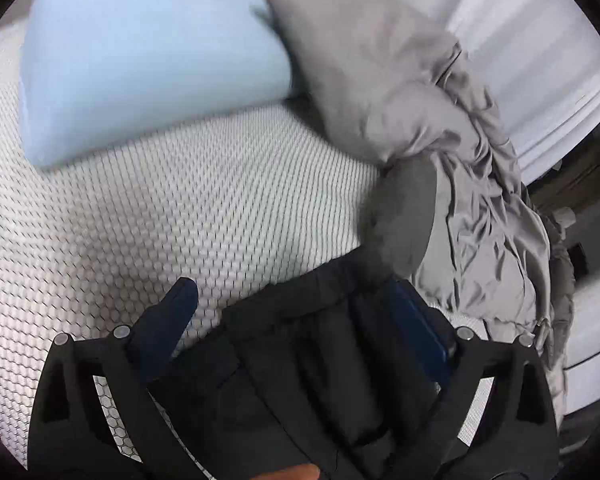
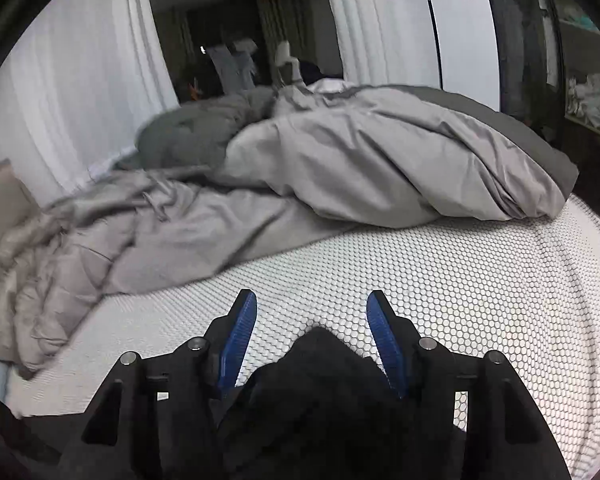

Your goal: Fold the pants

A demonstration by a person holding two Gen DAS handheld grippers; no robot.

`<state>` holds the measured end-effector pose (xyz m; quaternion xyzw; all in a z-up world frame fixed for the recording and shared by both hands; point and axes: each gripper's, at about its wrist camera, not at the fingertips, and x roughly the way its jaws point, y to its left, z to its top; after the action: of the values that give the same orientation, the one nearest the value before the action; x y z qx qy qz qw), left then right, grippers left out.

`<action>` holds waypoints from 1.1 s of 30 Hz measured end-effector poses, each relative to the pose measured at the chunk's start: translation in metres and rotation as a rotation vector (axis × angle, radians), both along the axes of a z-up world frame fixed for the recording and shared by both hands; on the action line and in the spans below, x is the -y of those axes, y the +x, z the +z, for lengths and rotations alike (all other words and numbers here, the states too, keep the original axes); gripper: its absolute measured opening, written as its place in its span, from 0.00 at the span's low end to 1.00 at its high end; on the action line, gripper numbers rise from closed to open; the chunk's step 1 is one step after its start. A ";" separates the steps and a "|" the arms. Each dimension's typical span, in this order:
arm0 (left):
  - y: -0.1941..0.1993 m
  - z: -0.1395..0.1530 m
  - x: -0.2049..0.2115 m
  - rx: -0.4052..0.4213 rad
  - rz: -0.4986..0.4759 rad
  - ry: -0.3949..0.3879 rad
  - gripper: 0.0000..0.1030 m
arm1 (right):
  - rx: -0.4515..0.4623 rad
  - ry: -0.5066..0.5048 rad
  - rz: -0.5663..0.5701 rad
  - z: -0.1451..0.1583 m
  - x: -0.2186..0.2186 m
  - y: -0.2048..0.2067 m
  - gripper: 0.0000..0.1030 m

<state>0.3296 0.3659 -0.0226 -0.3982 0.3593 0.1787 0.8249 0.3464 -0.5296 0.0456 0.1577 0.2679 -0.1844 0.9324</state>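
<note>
The black pants (image 1: 300,360) lie on the white honeycomb-patterned mattress (image 1: 160,200). In the left wrist view my left gripper (image 1: 296,304) is open, its blue-padded jaws standing wide on either side of the bunched waistband edge. In the right wrist view a pointed corner of the pants (image 2: 320,368) lies between the wide-open jaws of my right gripper (image 2: 312,312), low near their base. Neither gripper pinches the cloth. The rest of the pants is hidden below both cameras.
A light blue pillow (image 1: 140,60) and a grey pillow (image 1: 360,60) lie at the head of the bed. A crumpled grey duvet (image 2: 340,160) is heaped along the far side of the mattress (image 2: 460,280). White curtains (image 2: 80,80) hang behind.
</note>
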 end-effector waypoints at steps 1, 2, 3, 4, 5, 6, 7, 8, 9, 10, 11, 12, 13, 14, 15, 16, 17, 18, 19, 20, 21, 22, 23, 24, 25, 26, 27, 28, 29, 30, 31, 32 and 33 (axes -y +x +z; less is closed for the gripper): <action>-0.005 -0.004 -0.002 0.017 -0.007 -0.020 0.93 | 0.008 0.009 0.027 -0.002 -0.003 -0.001 0.57; -0.012 -0.007 -0.002 0.017 -0.011 -0.020 0.93 | 0.012 -0.005 0.057 -0.003 -0.008 -0.005 0.60; -0.019 -0.010 -0.001 0.016 -0.026 -0.020 0.93 | 0.007 -0.032 0.073 -0.008 -0.012 -0.012 0.62; -0.026 -0.012 0.003 0.027 -0.046 -0.024 0.93 | 0.005 -0.064 0.092 -0.011 -0.017 -0.019 0.67; -0.033 -0.017 0.008 0.036 -0.059 -0.026 0.93 | 0.007 -0.084 0.112 -0.014 -0.022 -0.027 0.71; -0.040 -0.019 0.015 0.037 -0.088 -0.030 0.92 | 0.008 -0.092 0.132 -0.017 -0.025 -0.036 0.72; -0.045 -0.021 0.022 0.042 -0.107 -0.042 0.91 | 0.010 -0.086 0.153 -0.022 -0.029 -0.046 0.72; -0.052 -0.024 0.031 0.055 -0.132 -0.059 0.90 | 0.014 -0.072 0.167 -0.027 -0.032 -0.056 0.72; -0.056 -0.027 0.041 0.066 -0.176 -0.086 0.85 | 0.020 -0.048 0.181 -0.031 -0.034 -0.067 0.73; -0.058 -0.030 0.051 0.077 -0.206 -0.104 0.80 | 0.029 -0.009 0.203 -0.036 -0.036 -0.079 0.75; -0.060 -0.034 0.061 0.076 -0.233 -0.112 0.79 | 0.037 0.036 0.231 -0.041 -0.039 -0.090 0.76; -0.058 -0.038 0.072 0.068 -0.272 -0.115 0.77 | 0.044 0.072 0.249 -0.046 -0.043 -0.101 0.76; -0.057 -0.044 0.081 0.056 -0.294 -0.115 0.75 | 0.047 0.115 0.269 -0.052 -0.047 -0.110 0.76; -0.052 -0.052 0.090 0.027 -0.313 -0.126 0.72 | 0.046 0.143 0.288 -0.056 -0.051 -0.117 0.76; -0.044 -0.065 0.095 -0.011 -0.319 -0.160 0.68 | 0.047 0.169 0.307 -0.060 -0.055 -0.124 0.76; -0.041 -0.073 0.100 -0.035 -0.317 -0.174 0.67 | 0.053 0.186 0.316 -0.064 -0.060 -0.133 0.76; -0.034 -0.087 0.103 -0.072 -0.301 -0.185 0.67 | 0.059 0.194 0.319 -0.067 -0.064 -0.140 0.76; -0.030 -0.093 0.104 -0.078 -0.284 -0.179 0.65 | 0.063 0.195 0.319 -0.070 -0.068 -0.146 0.76; -0.026 -0.096 0.105 -0.068 -0.264 -0.166 0.63 | 0.065 0.199 0.315 -0.073 -0.070 -0.151 0.76; -0.024 -0.096 0.105 -0.056 -0.246 -0.156 0.59 | 0.063 0.204 0.308 -0.077 -0.070 -0.157 0.76; -0.022 -0.094 0.105 -0.040 -0.217 -0.135 0.45 | 0.057 0.206 0.306 -0.080 -0.069 -0.160 0.76; -0.020 -0.092 0.105 -0.023 -0.209 -0.124 0.18 | 0.051 0.204 0.302 -0.082 -0.069 -0.163 0.76; -0.017 -0.091 0.105 -0.018 -0.212 -0.119 0.03 | 0.044 0.196 0.291 -0.085 -0.067 -0.166 0.76; -0.020 -0.090 0.103 0.000 -0.210 -0.128 0.00 | 0.039 0.192 0.282 -0.086 -0.066 -0.170 0.76; -0.025 -0.086 0.102 0.027 -0.204 -0.130 0.00 | 0.034 0.194 0.276 -0.087 -0.062 -0.173 0.76; -0.030 -0.082 0.101 0.045 -0.203 -0.120 0.00 | 0.036 0.199 0.271 -0.087 -0.059 -0.177 0.76; -0.046 -0.073 0.101 0.081 -0.206 -0.088 0.00 | 0.042 0.199 0.265 -0.086 -0.056 -0.180 0.76; -0.061 -0.067 0.098 0.106 -0.207 -0.071 0.00 | 0.050 0.194 0.258 -0.086 -0.053 -0.187 0.76; -0.070 -0.062 0.093 0.117 -0.209 -0.063 0.00 | 0.053 0.188 0.251 -0.086 -0.049 -0.193 0.76; -0.083 -0.063 0.089 0.113 -0.207 -0.059 0.00 | 0.053 0.183 0.242 -0.087 -0.046 -0.198 0.77; -0.092 -0.068 0.085 0.093 -0.204 -0.071 0.00 | 0.051 0.181 0.233 -0.089 -0.042 -0.202 0.79; -0.097 -0.071 0.080 0.075 -0.204 -0.073 0.00 | 0.046 0.182 0.227 -0.092 -0.039 -0.205 0.80; -0.097 -0.081 0.077 0.026 -0.199 -0.064 0.00 | 0.039 0.184 0.221 -0.096 -0.035 -0.208 0.80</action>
<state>0.2324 0.2888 -0.1035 -0.3888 0.3916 0.0792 0.8302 0.1388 -0.4944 -0.0502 0.2154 0.2814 -0.0522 0.9336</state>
